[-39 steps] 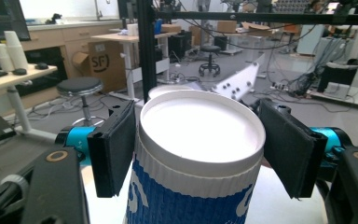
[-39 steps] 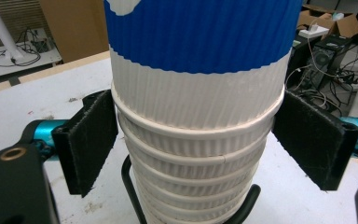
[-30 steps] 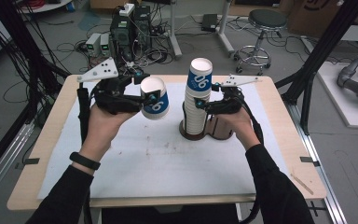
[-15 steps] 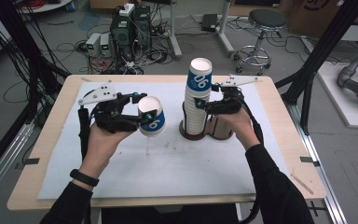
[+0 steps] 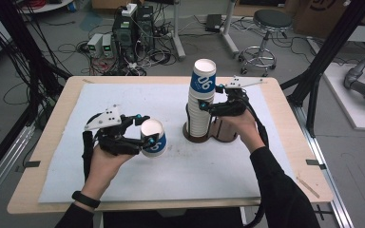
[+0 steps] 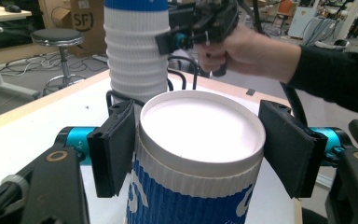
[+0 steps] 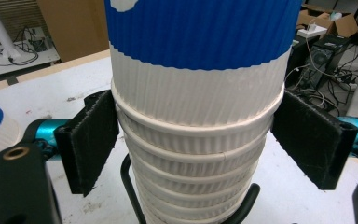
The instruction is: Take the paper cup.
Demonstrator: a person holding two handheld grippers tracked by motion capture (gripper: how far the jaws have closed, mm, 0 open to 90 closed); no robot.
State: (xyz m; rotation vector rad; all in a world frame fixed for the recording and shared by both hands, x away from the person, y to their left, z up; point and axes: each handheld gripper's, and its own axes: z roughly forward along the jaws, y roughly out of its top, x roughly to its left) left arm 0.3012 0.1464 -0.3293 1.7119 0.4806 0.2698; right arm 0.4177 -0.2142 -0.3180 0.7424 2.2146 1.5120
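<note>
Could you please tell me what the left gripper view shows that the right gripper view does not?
Left gripper view: the left tool shut on a single cup, its white inside facing the camera, and the right hand behind. Right gripper view: the right tool, whose jaws have just been closing, pressing the rims of the cup stack, and a black wire holder beneath. Both: the cup stack on the white table.

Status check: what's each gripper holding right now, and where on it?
Left gripper clamps a single paper cup by its sides just under the rim. Right gripper straddles the cup stack at its rims; a firm grip cannot be told.
</note>
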